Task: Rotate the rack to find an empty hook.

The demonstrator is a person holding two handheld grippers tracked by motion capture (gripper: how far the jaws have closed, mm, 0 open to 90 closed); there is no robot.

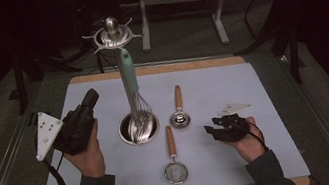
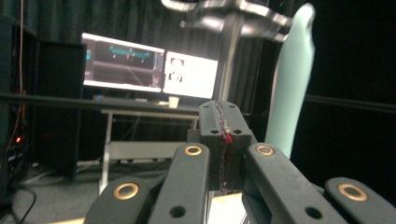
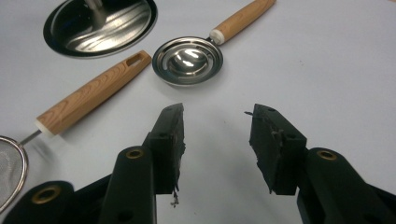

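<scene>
the whisk (image 1: 133, 92) hangs from the stand (image 1: 112, 34) over the surface (image 1: 263, 86), just right of the clenched, empty left hand-held gripper (image 1: 91, 98). the right hand-held gripper (image 3: 215, 140), released, points at the ladle (image 3: 189, 60). the left gripper view alone shows monitors (image 2: 149, 70).

whisk (image 1: 132, 95): smooth matt mint plastic handle, shiny wire; stand (image 1: 113, 35) polished metal, glossy base; ladle (image 3: 189, 59) mirror-bright steel, grained wood handle; strainer (image 1: 175, 170) fine mesh; worktop (image 1: 263, 86) matt pale sheet.
</scene>
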